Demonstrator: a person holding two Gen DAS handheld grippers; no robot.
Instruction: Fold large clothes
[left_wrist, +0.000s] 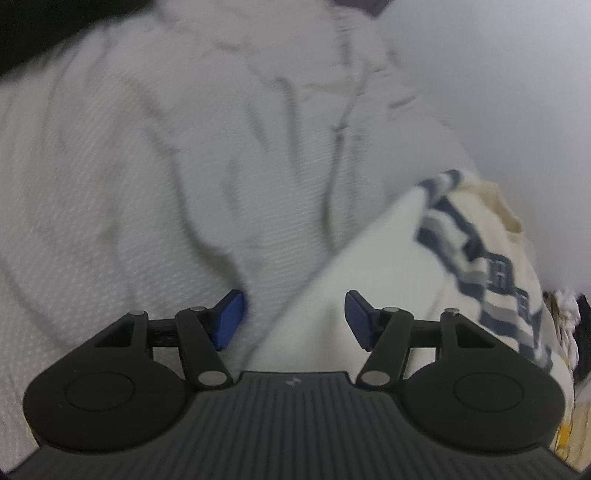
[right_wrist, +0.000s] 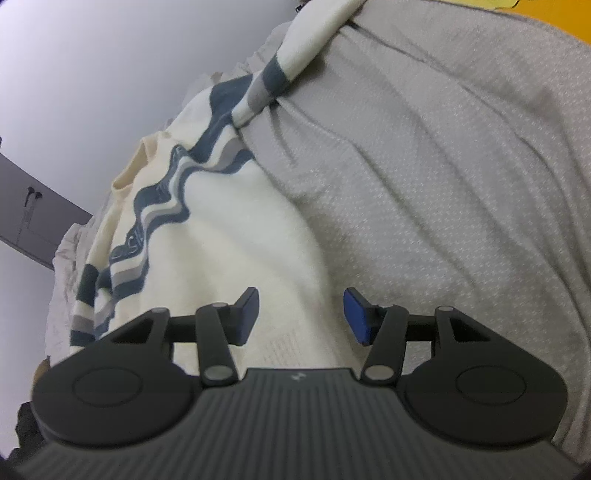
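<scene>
Your left gripper (left_wrist: 293, 319) sits low in its frame with jaws spread wide and nothing between them, poised over the seam where the cream sweater (left_wrist: 369, 273) meets the grey textured cloth (left_wrist: 147, 166); your right gripper (right_wrist: 301, 317) is likewise wide and empty, hovering over the same sweater (right_wrist: 229, 251) at lower centre. The sweater, banded in navy and grey stripes (right_wrist: 162, 199), lies rumpled on the grey cloth (right_wrist: 443, 184), one sleeve (right_wrist: 291, 51) trailing toward the upper centre; the spread jaws seem readied to pinch the hem, though no edge is caught yet; a white wall (right_wrist: 92, 74) fills the upper left.
</scene>
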